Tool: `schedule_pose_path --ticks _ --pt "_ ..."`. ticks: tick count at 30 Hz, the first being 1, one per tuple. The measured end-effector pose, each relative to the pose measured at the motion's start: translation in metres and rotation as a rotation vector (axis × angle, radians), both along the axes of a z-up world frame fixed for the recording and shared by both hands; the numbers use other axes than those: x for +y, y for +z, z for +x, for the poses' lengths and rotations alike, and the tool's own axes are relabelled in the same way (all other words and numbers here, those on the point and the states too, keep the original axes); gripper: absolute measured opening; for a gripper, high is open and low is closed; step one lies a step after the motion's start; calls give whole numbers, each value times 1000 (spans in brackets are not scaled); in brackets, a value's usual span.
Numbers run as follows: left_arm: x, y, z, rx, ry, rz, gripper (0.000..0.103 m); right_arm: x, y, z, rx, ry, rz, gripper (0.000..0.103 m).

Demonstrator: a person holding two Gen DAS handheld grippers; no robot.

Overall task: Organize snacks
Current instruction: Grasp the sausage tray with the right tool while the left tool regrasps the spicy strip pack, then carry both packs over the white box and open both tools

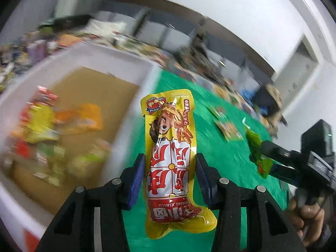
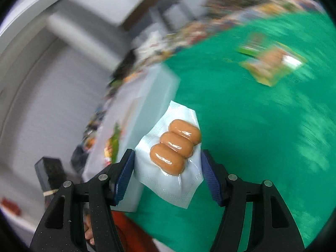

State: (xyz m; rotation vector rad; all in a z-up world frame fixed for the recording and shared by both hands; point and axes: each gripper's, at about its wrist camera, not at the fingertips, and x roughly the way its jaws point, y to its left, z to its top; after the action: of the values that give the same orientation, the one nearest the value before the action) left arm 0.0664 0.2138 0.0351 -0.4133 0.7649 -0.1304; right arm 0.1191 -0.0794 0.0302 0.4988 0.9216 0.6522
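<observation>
From the left wrist we see our left gripper (image 1: 170, 169) clamped on a yellow snack packet (image 1: 171, 159), which runs lengthwise between the blue pads (image 1: 137, 180) and sticks out ahead of them. A white box (image 1: 134, 113) of snacks lies ahead to the left, green cloth (image 1: 229, 161) to the right.

From the right wrist, our right gripper (image 2: 167, 173) pinches a clear sausage pack (image 2: 174, 147) between its fingers, above the green cloth, the box at left.

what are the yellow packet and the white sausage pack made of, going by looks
Yellow packet: glossy printed plastic film, likely; highlights glint along its sealed, crinkled edges.
White sausage pack: probably vacuum-sealed plastic, clear shiny film tight over three sausages, with a white, finely embossed backing.
</observation>
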Motion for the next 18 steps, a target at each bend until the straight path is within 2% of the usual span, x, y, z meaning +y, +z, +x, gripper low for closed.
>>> schedule_pose_path --ticks 4,7,8,9,11,12,13,15,18 --pt "70 6 -12 12 152 81 47 92 28 7 -66 167 6 67" --pt "113 -7 -19 73 247 150 47 163 33 8 -121 260 -35 67" --pt "121 -14 -20 98 271 165 50 182 30 8 -130 282 -48 69" --pt "131 -24 -22 133 293 174 64 195 25 6 -133 296 -66 72" --pt "146 -44 -23 209 324 168 88 226 9 0 -141 305 -162 73" --pt "149 -49 -26 205 328 169 88 244 -3 0 -140 309 -238 73" --pt "147 -50 -28 184 317 183 88 253 -10 1 -135 319 -292 73" --pt "138 -51 -28 198 331 243 91 260 -24 -1 -117 336 -386 72" --pt "129 -46 -27 161 348 254 92 240 -25 -9 -150 320 -383 72"
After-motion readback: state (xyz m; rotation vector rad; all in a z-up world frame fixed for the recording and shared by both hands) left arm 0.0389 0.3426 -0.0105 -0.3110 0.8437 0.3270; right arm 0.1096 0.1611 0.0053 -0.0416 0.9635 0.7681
